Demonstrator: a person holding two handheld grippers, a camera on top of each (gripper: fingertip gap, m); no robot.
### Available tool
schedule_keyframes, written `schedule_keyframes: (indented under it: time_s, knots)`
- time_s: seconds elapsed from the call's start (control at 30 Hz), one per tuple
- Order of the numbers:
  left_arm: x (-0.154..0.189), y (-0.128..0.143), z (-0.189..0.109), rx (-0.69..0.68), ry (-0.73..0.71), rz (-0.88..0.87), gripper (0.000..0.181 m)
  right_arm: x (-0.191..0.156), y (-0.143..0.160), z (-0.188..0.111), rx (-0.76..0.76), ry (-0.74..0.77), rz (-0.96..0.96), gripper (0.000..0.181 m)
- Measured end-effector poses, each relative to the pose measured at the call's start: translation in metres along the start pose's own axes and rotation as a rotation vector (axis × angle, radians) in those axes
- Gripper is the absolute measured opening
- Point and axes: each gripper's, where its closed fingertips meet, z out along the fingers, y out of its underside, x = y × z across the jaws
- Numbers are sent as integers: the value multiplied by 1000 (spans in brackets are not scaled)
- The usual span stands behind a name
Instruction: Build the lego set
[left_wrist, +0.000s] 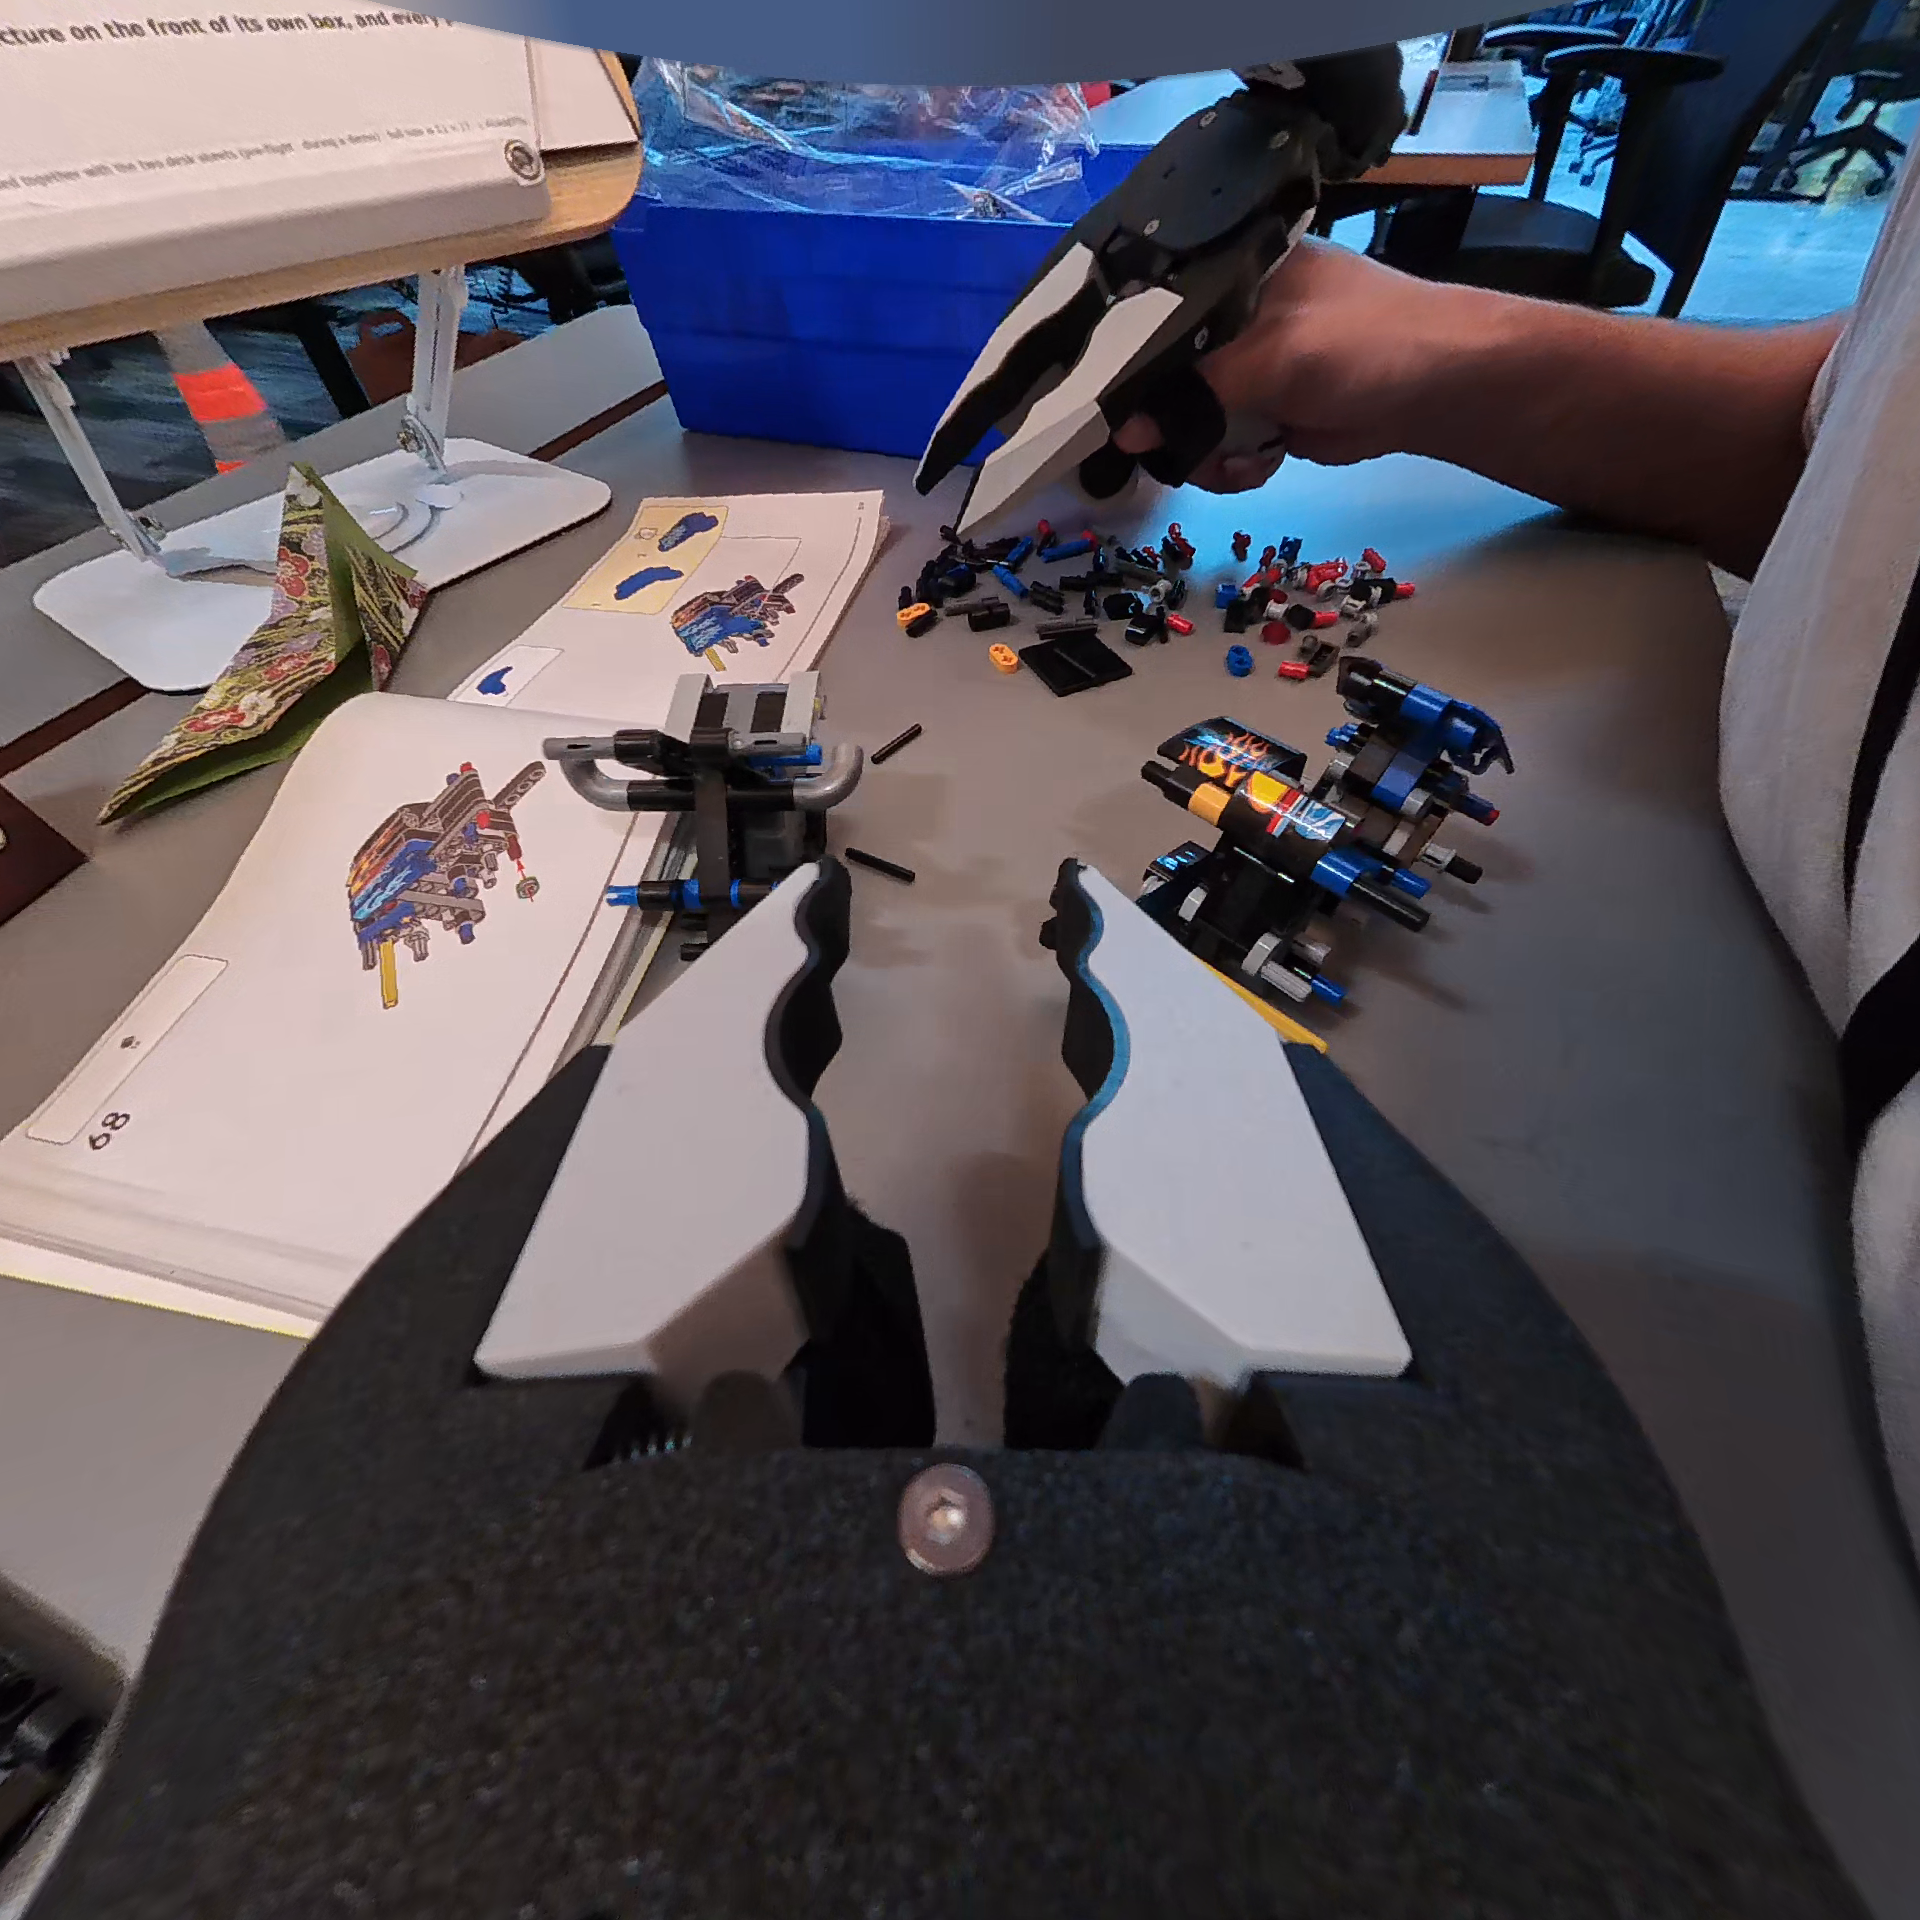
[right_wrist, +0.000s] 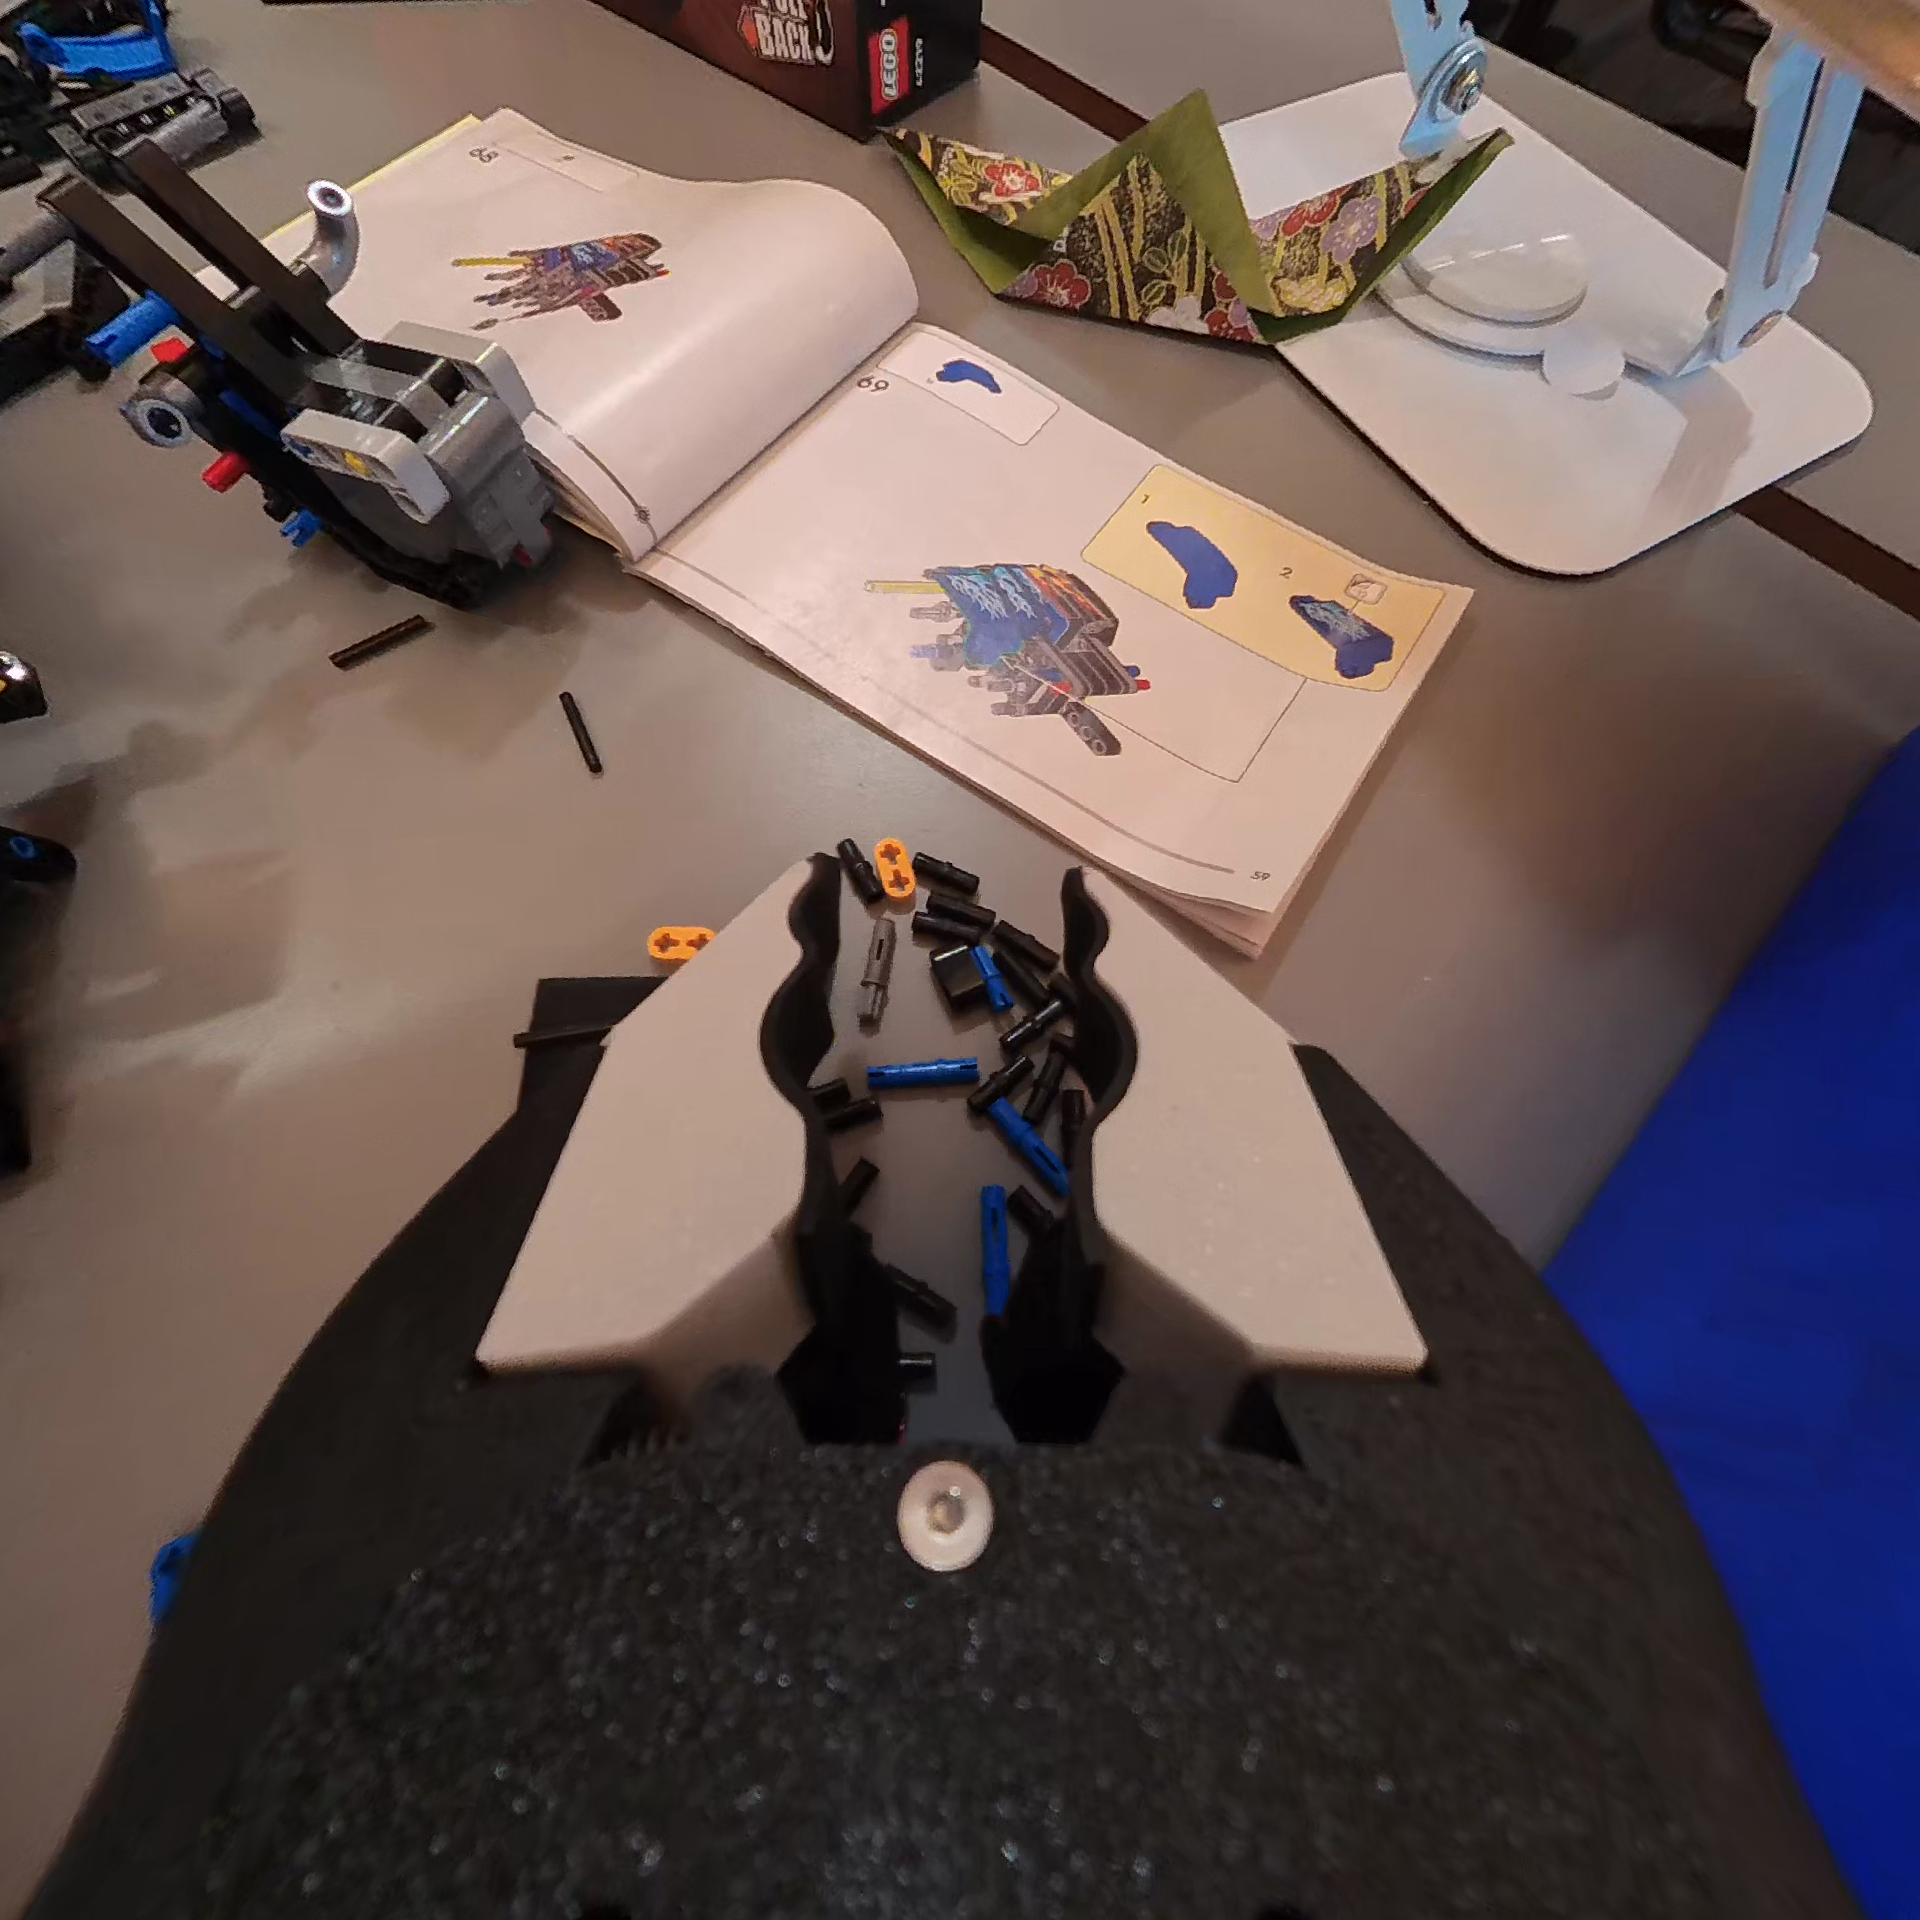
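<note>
Scene: a grey table (left_wrist: 1039, 1039) with a half-built Lego vehicle, loose parts and an open instruction booklet (right_wrist: 1039, 582).
Left gripper: the left gripper (left_wrist: 945, 894) fills the lower half of the left wrist view, jaws apart and empty, over bare table between two sub-assemblies.
Right gripper: the right gripper (right_wrist: 940, 883) is low over a scatter of small pins (right_wrist: 987, 1039), jaws spread with nothing clamped between them. In the left wrist view it shows in the upper middle, held by a hand (left_wrist: 1309, 364), tips pointing down at the far edge of the parts pile (left_wrist: 1132, 597).
Grey sub-assembly: a grey and black block with curved pipes (left_wrist: 727, 779) stands at centre left of the left wrist view, against the booklet's edge.
Blue sub-assembly: a black and blue section with flame stickers (left_wrist: 1320, 821) lies at centre right, just beside the left gripper's right finger.
Loose axles: two short black rods (right_wrist: 582, 732) lie on the table near the grey block.
Other things: a blue bin (left_wrist: 831, 312) at the top, a folded patterned paper (right_wrist: 1195, 229) and a white stand (right_wrist: 1558, 416) beyond the booklet.
Step in hand: likely choosing a small connector from the pile for the booklet's open page.
Next move: it calls for closing on one pin alone; the pins lie crowded and touching, so a neighbour may come up too.
</note>
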Motion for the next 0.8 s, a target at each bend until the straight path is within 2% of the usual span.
schedule_keyframes:
  time_s: [0.17,0.5,0.6,0.67,0.8]
  knots:
    - [0,1,-1,-4,-21,22,37,-3,-2,-1,0,12,-28,41]
    - [-13,23,3,-162,-178,20,35,-16,-14,-6,48,-14,-37,38]
    - [-1,33,1,-232,-141,-73,37,-17,-18,-8,65,-6,-42,38]
    - [11,30,-5,-230,-126,-142,36,-20,-19,-9,69,-24,-33,38]
    - [32,49,-32,-329,-112,-350,43,-26,-23,-10,87,-46,-32,37]
